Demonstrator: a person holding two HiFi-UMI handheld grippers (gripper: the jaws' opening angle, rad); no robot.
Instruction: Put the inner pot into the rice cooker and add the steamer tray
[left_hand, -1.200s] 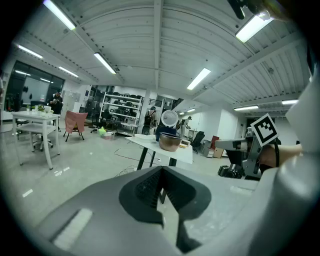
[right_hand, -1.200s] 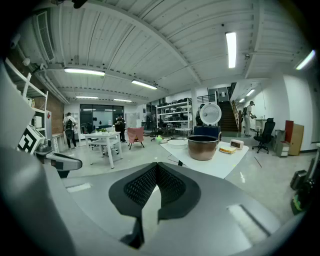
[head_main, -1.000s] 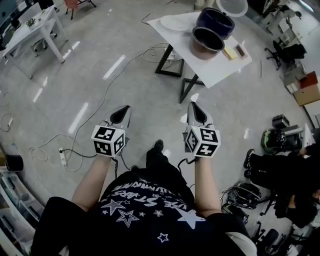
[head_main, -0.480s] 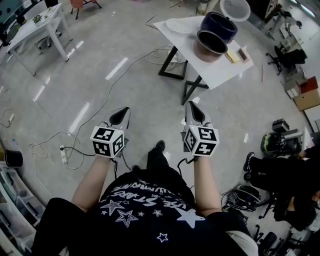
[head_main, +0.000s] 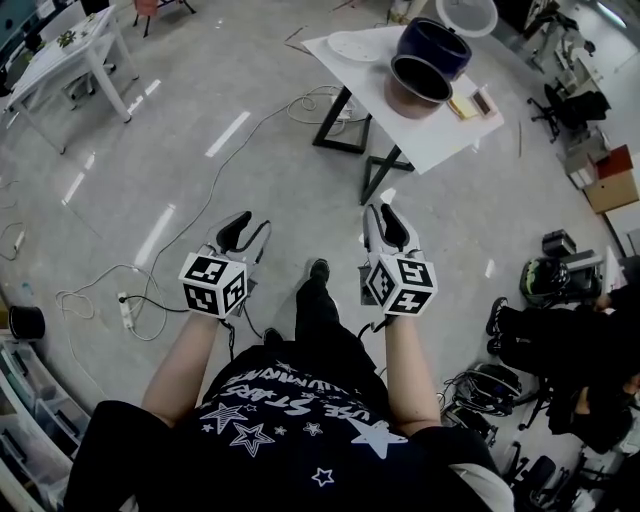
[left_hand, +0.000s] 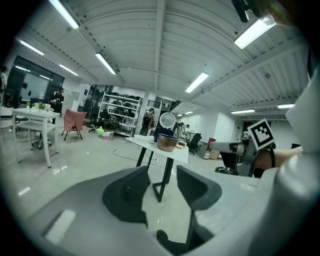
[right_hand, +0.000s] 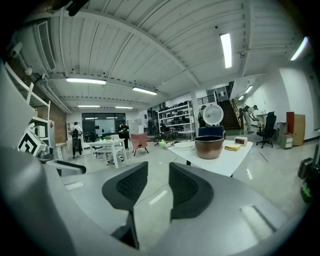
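Since earlier, your left tool stands wider open | right tool parted, both empty | inner pot on table: likely rigid, slick; pinch its rim.

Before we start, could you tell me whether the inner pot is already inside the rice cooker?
Out: the inner pot stands on the table beside the rice cooker, not inside it.

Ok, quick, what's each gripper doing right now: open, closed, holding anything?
Left gripper: open, jaws apart, holding nothing.
Right gripper: open, jaws apart, holding nothing.
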